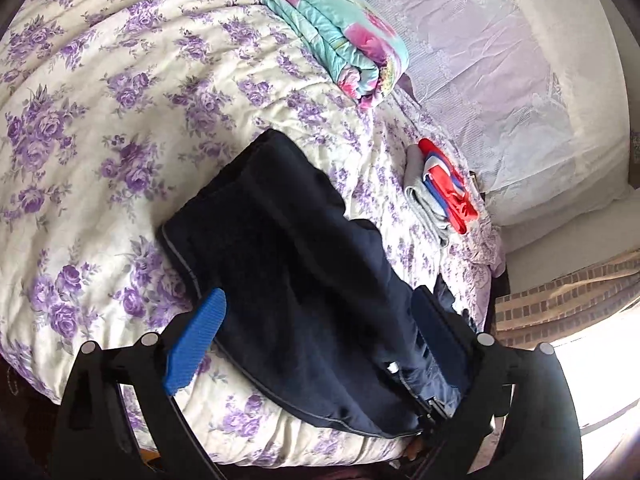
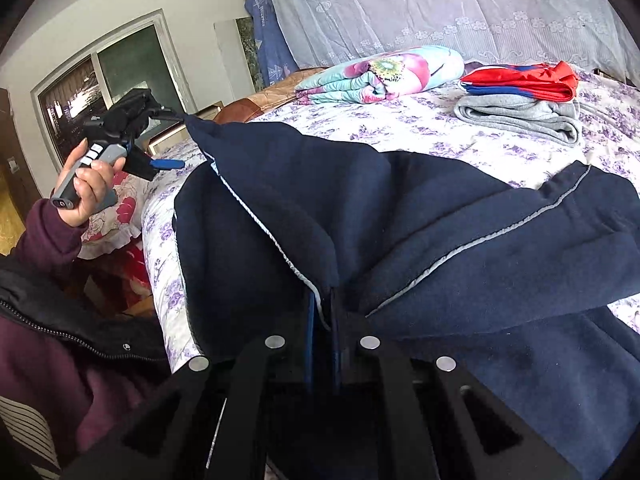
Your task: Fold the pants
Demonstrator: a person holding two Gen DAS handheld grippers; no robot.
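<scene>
Dark navy pants [image 1: 288, 248] with a thin grey side stripe lie partly folded on the floral bed; they also fill the right wrist view [image 2: 460, 248]. My left gripper [image 1: 320, 312] is open, its blue fingers [image 1: 200, 332] spread to either side of the pants. In the right wrist view the left gripper [image 2: 164, 140] seems to touch a raised corner of the pants, with one blue finger below the cloth. My right gripper [image 2: 322, 312] is shut on a striped edge of the pants and holds it up.
A folded turquoise and pink quilt [image 1: 340, 40] lies at the far side of the bed. A stack of folded grey and red-blue clothes [image 2: 524, 96] sits by the lace-covered pillows [image 1: 520, 80]. The bed edge [image 2: 160, 248] and the person's body are on the left.
</scene>
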